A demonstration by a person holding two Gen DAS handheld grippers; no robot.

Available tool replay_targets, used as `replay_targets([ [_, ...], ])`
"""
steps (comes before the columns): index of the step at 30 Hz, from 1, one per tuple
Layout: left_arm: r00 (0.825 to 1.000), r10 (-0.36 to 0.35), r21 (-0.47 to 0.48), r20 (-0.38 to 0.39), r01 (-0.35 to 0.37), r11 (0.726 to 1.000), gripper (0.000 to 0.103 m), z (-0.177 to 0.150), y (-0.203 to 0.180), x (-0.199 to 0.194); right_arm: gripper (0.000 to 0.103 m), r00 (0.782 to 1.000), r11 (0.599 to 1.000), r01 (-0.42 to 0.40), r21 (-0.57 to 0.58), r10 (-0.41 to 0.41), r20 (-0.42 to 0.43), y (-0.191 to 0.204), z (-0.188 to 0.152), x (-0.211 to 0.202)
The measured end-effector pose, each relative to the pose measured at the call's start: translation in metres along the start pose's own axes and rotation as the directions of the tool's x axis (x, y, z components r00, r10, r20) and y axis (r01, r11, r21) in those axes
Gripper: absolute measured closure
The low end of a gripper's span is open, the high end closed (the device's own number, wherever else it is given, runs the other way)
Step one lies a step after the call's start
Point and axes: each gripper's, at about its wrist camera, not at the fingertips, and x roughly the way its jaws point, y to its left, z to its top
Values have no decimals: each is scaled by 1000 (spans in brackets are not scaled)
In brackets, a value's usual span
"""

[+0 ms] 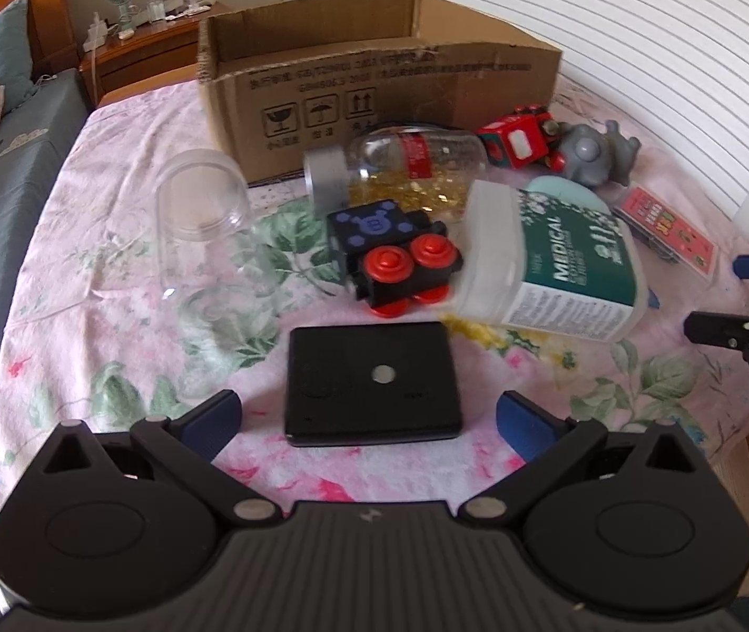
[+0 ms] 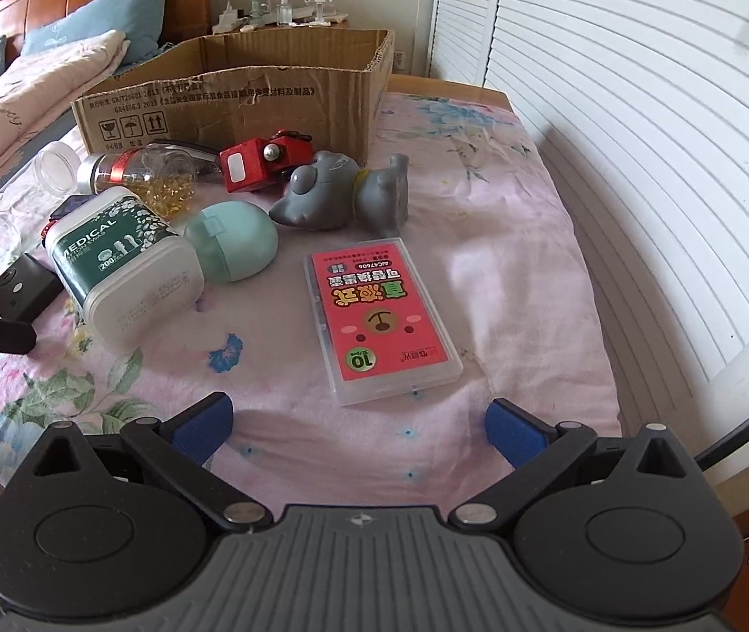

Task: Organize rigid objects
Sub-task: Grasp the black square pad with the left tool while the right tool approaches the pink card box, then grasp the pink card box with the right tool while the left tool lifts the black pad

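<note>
My left gripper (image 1: 369,421) is open, its blue pads either side of a flat black box (image 1: 372,384) lying on the floral sheet. My right gripper (image 2: 358,424) is open and empty, just short of a red card case (image 2: 380,316). An open cardboard box (image 1: 374,89) stands at the back; it also shows in the right wrist view (image 2: 237,100). Before it lie a clear jar (image 1: 206,210), a bottle of yellow capsules (image 1: 401,168), a black toy with red wheels (image 1: 395,258), a white medical swab tub (image 1: 553,268), a red toy (image 2: 264,160), a grey toy animal (image 2: 343,192) and a teal case (image 2: 232,239).
The table under the floral cloth (image 2: 480,210) ends at white louvred doors (image 2: 638,158) on the right. A bed with pillows (image 2: 32,84) lies to the left. A nightstand (image 1: 148,37) with a small fan and bottles stands behind the box.
</note>
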Motion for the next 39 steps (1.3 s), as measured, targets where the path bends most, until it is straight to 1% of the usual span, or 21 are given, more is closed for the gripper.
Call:
replay_targets([
  [4,1000,-9,13,14,9,1000,7,3,-8,1,0,1000,1000,-6,-3,6,20,-1,-3,0],
  [7,1000,-7,11,26,6,1000,15,6,-10,1,0,999,1000,-10,-7,10,42,-2,-6,-1],
  [9,999,-5,10,36,5,1000,23,7,-11,0,0,998,1000,-14,-13,14,58,-3,-9,-2],
  [14,999,-14,21,44,13,1000,33,5,-6,-3,0,997,999,-29,-31,31,77,-5,-11,-2],
  [21,999,-17,26,48,16,1000,33,-1,1,-7,0,996,992,-70,-109,75,41,-11,6,8],
  [26,999,-16,24,50,15,1000,33,-1,1,-7,0,994,986,-101,-130,105,24,-13,25,24],
  [30,999,-18,28,48,17,999,33,-1,1,-8,0,985,972,-174,-155,174,-18,-2,34,30],
  [33,999,-19,27,44,18,999,32,0,1,-7,0,979,957,-204,-206,200,-39,10,33,27],
  [39,999,-17,21,42,16,1000,30,4,-3,-3,10,981,963,-192,-189,190,-27,5,35,25],
])
